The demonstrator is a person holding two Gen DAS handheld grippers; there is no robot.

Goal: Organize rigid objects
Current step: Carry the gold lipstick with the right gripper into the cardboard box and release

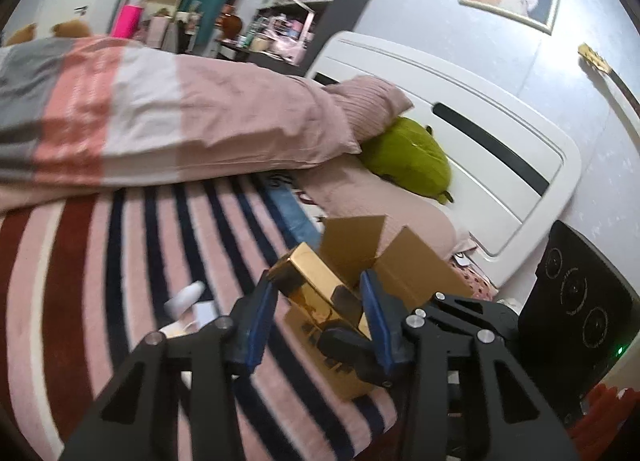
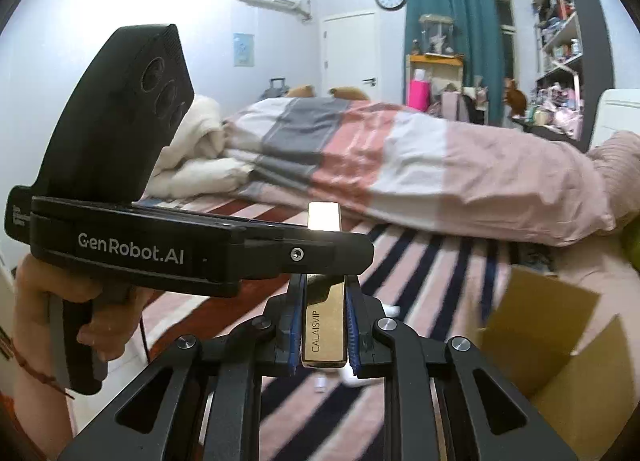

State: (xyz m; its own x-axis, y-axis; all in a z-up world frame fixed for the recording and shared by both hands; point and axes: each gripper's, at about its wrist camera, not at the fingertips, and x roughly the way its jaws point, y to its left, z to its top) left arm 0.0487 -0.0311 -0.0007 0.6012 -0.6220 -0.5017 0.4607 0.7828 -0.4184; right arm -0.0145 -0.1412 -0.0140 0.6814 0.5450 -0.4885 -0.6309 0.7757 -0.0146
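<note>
Centrally in the right wrist view, the right gripper [image 2: 323, 335] is seen pointing forward over a striped blanket [image 2: 420, 261]; its jaws are closed on a gold box [image 2: 324, 317], which is clamped between the blue pads [image 2: 295, 325] and stands out lengthwise ahead of them; the word "CALAISVIP" is printed in dark letters along the box's upper face.

The left gripper [image 2: 304, 253] is held crosswise in front of the right one, reaching in from the left of the view; its black body is marked "GenRobot.AI" in white; further small white text on its rear edge is too small to be read; its handle is wrapped by the person's left hand [image 2: 92, 313], with a reddish cord worn at the wrist.

From the left wrist view, the left gripper [image 1: 318, 313] is seen tilted down toward the bed; the gold box [image 1: 316, 281] lies between its blue pads [image 1: 256, 325], and the right gripper's dark fingertip [image 1: 344, 341] is seen on the box; the left jaws are parted on either side of the box, and whether they press on it cannot be told; dark lettering on the box's side is blurred and cannot be read.

An open cardboard box [image 1: 400, 261] is set on the blanket just beyond the gold box, its flaps raised; a small white object [image 1: 184, 297] lies on the blanket to the left; a green plush toy [image 1: 408, 157] is tucked against the white headboard [image 1: 500, 149] under a pink duvet [image 1: 160, 113].
</note>
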